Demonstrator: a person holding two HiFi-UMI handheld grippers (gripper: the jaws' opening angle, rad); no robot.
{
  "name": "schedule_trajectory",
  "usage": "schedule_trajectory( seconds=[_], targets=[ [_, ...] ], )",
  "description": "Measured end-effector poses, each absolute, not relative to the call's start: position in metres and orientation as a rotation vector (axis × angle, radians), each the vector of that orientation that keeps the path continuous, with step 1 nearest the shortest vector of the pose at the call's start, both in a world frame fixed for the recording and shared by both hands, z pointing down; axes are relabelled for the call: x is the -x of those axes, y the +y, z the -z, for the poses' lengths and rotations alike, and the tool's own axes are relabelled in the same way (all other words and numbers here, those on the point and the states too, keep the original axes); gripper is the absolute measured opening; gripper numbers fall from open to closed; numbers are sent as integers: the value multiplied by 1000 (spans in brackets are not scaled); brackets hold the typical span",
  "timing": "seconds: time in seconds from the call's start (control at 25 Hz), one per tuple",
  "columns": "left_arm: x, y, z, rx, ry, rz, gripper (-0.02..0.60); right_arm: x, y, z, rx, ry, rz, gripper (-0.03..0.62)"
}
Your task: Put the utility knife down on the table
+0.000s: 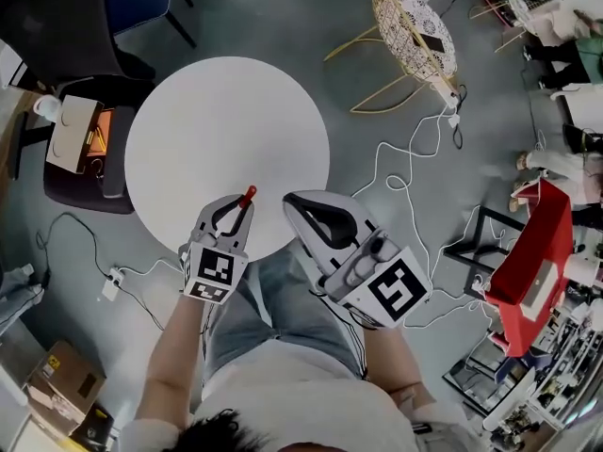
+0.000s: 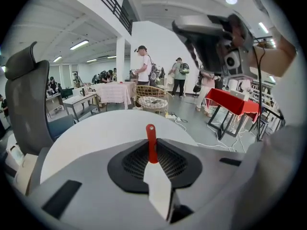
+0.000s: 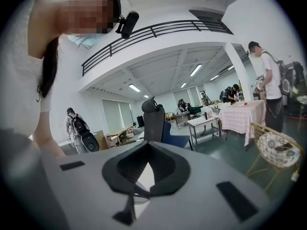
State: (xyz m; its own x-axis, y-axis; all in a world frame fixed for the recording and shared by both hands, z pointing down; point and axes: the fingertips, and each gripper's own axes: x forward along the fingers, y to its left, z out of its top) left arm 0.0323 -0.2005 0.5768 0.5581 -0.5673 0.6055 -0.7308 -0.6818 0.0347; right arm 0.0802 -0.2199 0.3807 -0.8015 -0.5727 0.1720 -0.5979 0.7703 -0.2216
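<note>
Fingers (image 2: 130,163) of the left gripper (image 1: 236,217) clenched on the utility knife (image 1: 247,197), lower left of centre in the head view. Red end poking out past the fingertips, long axis in line with the jaws, aimed up and slightly right toward the middle of the round white table (image 1: 226,111). Held over the table's near rim, at the lower edge of the disc. Cannot tell whether the tip touches the top; seemingly just above it. Same grip confirmed in the left gripper view: red end standing up from between the dark pads, white tabletop spread out beyond it.

Likely next step: lower straight ahead along that axis, lay the knife flat, then let go. Bare surface right in front of the tip, nothing to steer round. Left hand plainly the one for the job, since already holding.

Just to the right, touching nothing: right gripper (image 1: 306,207), jaws drawn together at the tips with nothing between them, also at the near rim beside the left one. No part to play, judging by this.

Tabletop smooth, plain and level; might let a thin knife slide if dropped rather than placed.

Around the room, left to right: black stool (image 1: 80,182) with a white box (image 1: 73,132) at the left edge, grey floor (image 1: 283,17), wicker chair (image 1: 413,26) at upper right, loose white cables (image 1: 405,163) trailing below it, red-topped desk (image 1: 537,252) at far right.
</note>
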Motion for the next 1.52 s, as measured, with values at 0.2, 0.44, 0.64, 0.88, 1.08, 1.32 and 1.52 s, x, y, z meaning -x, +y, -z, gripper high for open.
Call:
schedule_trajectory(
  seconds=[0.2,0.44,0.64,0.88,1.08,1.32,1.52],
  targets=[
    [-33,-198,-609,-2475,-1031,-939,55,-82,-221,-392,-944,-2829,-462,8],
    [-32,-197,-634,-2424,-999,-1024,55,-88,-227,-396,-960,-2822,-449,8],
    [-30,-194,-645,-2395,-971,-1064,57,-88,-229,-399,-965,-2811,-455,8],
    [-26,-194,-654,-2367,-953,-1092,58,-88,-232,-399,-968,-2806,-454,8],
    [-28,-195,-655,-2384,-943,-1095,60,-88,-234,-399,-969,-2806,-455,8],
    [-27,-194,-655,-2395,-924,-1100,60,-84,-233,-399,-962,-2804,-460,8],
    [-23,-194,-655,-2392,-906,-1109,60,-79,-234,-396,-964,-2807,-444,8]
  ],
)
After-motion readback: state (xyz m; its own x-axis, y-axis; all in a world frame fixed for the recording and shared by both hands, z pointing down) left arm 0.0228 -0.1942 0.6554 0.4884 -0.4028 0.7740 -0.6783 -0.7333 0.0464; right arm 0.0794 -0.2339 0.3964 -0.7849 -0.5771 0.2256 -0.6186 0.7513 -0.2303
